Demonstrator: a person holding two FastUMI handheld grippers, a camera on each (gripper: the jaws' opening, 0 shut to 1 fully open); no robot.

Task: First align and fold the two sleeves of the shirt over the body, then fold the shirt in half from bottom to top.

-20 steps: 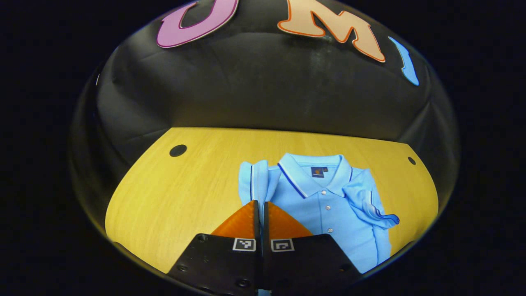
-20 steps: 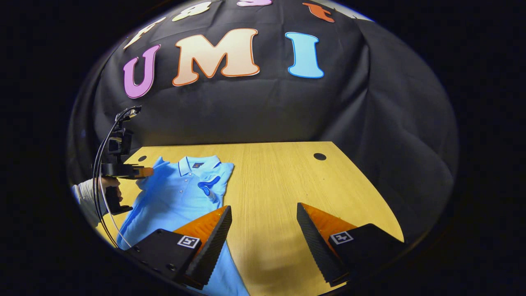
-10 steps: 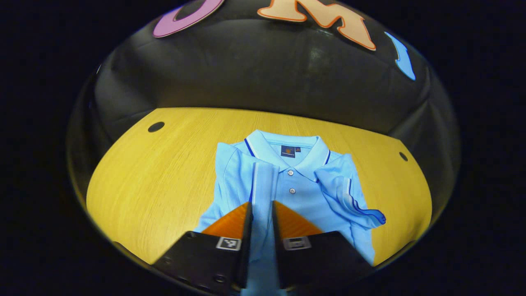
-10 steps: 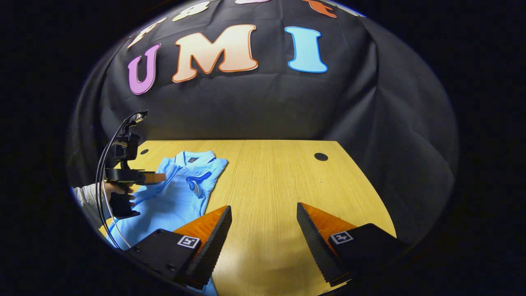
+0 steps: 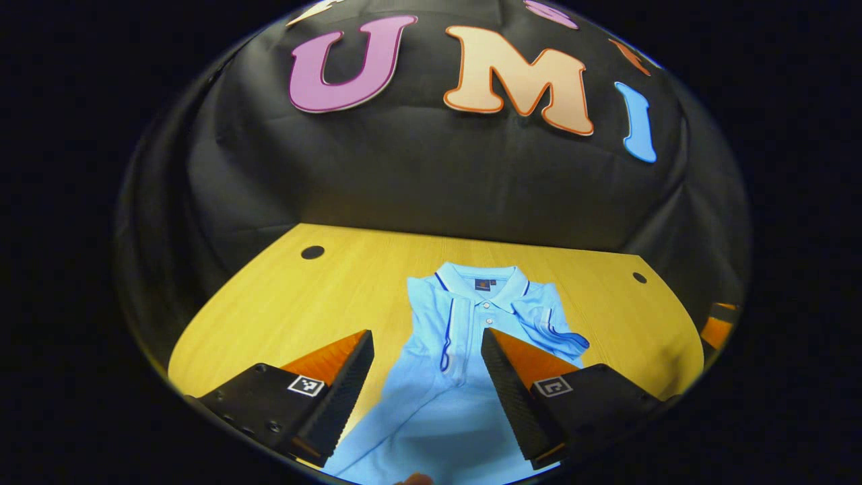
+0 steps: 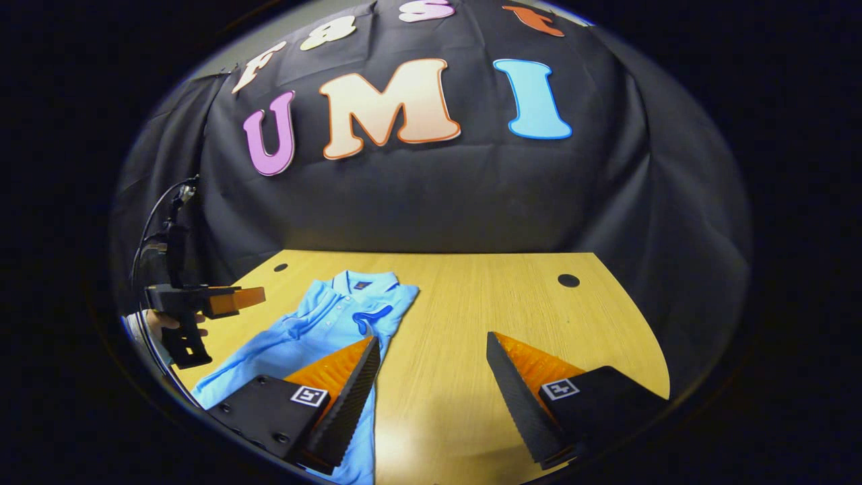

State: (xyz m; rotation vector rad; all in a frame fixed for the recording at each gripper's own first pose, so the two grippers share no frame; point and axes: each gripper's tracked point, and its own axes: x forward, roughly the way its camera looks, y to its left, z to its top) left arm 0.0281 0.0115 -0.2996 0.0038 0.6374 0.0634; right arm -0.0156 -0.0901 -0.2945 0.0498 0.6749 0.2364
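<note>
Status check, sleeve stage. My left gripper hangs released, jaws spread wide and nothing between them; the shirt lies flat on the table directly ahead of and below its fingers, collar at the far end. The left sleeve is laid in over the body just ahead of the gap. The right sleeve sits folded inward too, ahead and to the right, though its cuff looks bunched, not flat.

My right gripper is likewise released and holding nothing, over bare table; the shirt lies to the left of its left finger.

Judgement: both sleeves are over the body, so the first step is roughly done, alignment of the right sleeve doubtful. Still left: the bottom-to-top half fold. The hem is not clearly in view.
</note>
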